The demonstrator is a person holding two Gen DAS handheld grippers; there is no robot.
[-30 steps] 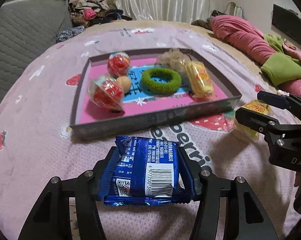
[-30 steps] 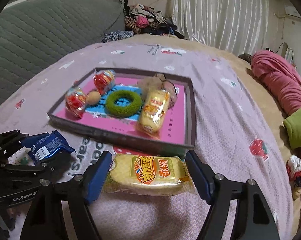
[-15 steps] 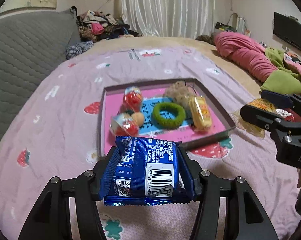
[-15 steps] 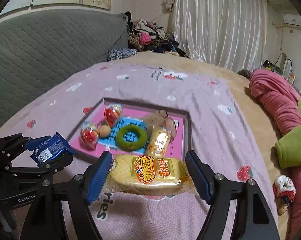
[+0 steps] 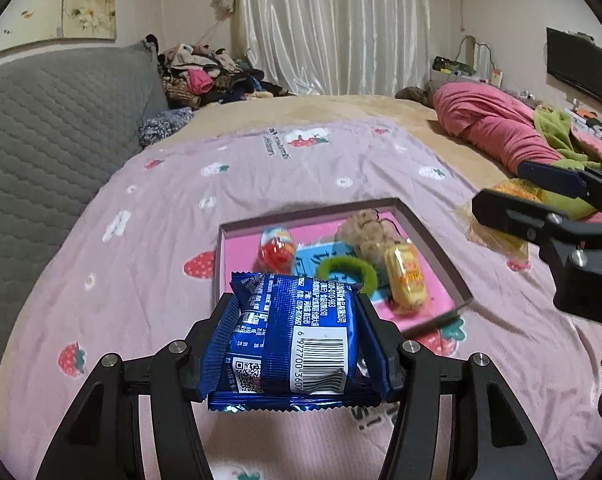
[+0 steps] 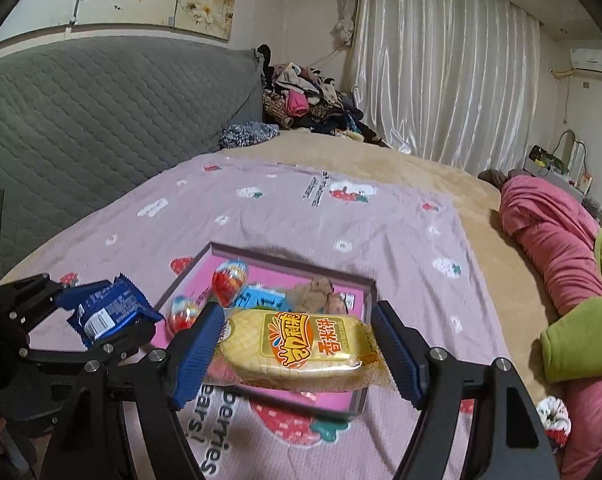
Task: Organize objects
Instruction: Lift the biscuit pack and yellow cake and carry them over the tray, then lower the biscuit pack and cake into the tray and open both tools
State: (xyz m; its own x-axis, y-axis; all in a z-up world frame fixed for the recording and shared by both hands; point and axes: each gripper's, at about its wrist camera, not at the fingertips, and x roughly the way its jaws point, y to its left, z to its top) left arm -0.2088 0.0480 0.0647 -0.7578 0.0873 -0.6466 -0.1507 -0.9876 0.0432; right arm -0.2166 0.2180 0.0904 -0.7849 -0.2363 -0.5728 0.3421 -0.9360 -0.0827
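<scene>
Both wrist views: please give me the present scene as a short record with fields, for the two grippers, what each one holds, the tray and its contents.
left gripper: shut on blue snack packet, held above the bedspread
right gripper: shut on yellow cake packet, held above the tray's near edge
tray: shallow box, pink inside, lying on the strawberry bedspread
tray contents: green ring, second yellow packet, two red wrapped eggs, beige fluffy item
packets in tray yet: neither held packet
</scene>
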